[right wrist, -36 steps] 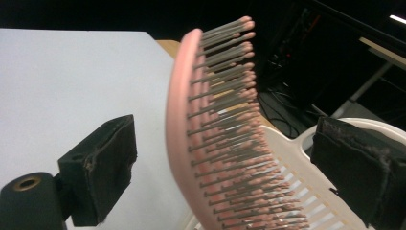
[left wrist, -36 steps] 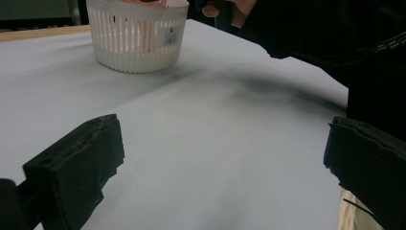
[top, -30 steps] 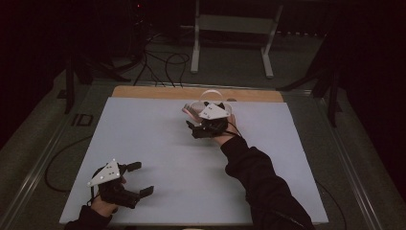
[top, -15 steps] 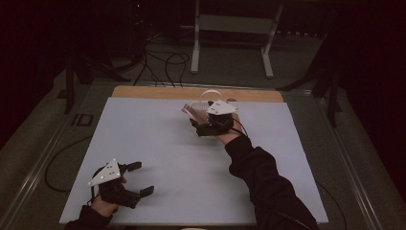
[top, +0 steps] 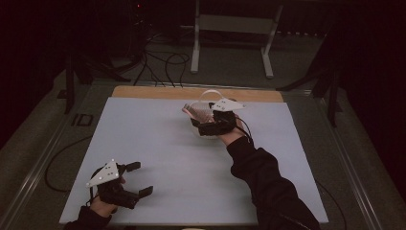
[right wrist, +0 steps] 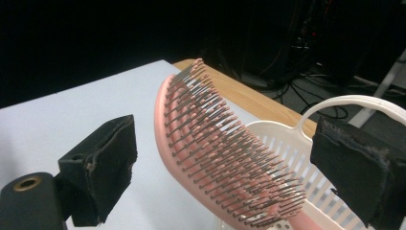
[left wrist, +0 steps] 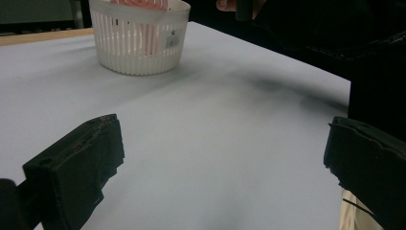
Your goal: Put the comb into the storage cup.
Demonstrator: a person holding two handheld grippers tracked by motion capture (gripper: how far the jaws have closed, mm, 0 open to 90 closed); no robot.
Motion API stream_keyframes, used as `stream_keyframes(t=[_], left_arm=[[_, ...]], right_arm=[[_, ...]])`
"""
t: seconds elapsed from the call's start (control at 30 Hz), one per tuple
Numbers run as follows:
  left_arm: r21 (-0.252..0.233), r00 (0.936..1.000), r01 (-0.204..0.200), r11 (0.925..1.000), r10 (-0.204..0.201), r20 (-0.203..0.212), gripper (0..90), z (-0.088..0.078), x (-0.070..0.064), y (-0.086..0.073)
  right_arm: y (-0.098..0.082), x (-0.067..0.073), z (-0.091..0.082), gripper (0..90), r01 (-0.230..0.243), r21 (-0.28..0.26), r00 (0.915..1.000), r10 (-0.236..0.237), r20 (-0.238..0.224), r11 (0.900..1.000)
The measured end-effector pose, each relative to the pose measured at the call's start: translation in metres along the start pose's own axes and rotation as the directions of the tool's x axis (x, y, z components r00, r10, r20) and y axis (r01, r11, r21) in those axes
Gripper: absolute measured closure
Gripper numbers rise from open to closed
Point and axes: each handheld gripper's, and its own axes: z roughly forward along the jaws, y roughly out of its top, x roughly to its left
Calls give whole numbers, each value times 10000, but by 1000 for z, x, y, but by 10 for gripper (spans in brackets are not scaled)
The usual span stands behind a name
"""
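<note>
A pink hairbrush (top: 193, 112) with grey bristles stands tilted in a white slotted basket (top: 207, 98) at the table's far middle, its head leaning out over the rim. My right gripper (top: 197, 125) is at the basket's near side, open. In the right gripper view the brush (right wrist: 215, 143) rises between the wide-apart jaws of the right gripper (right wrist: 234, 163) without touching either, and the basket (right wrist: 287, 143) with its arched handle (right wrist: 344, 103) lies behind. My left gripper (top: 140, 178) rests open near the front left edge. In the left gripper view the left gripper (left wrist: 220, 163) faces the basket (left wrist: 139, 43).
The pale grey table top (top: 158, 143) ends in a wooden strip (top: 153, 92) at the far edge. Beyond it are floor cables (top: 163, 62) and a metal stand (top: 230, 28). The person's dark right sleeve (top: 263, 182) crosses the table's right half.
The right gripper has shifted a little to the right beside the basket. The left gripper has stayed where it was.
</note>
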Motion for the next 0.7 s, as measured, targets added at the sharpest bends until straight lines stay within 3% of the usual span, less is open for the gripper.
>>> stream_keyframes(t=[0.33, 0.7], left_arm=[[-13, 10000, -7, 10000, 7, -7, 0, 0, 0, 0], [-46, 10000, -40, 10000, 40, 0, 0, -1, 0, 1]], right_arm=[[-5, -6, -9, 91, -507, 88, 9984, 509, -256, 9987], [-10, -11, -21, 91, -579, 263, 9978, 587, -301, 9980]])
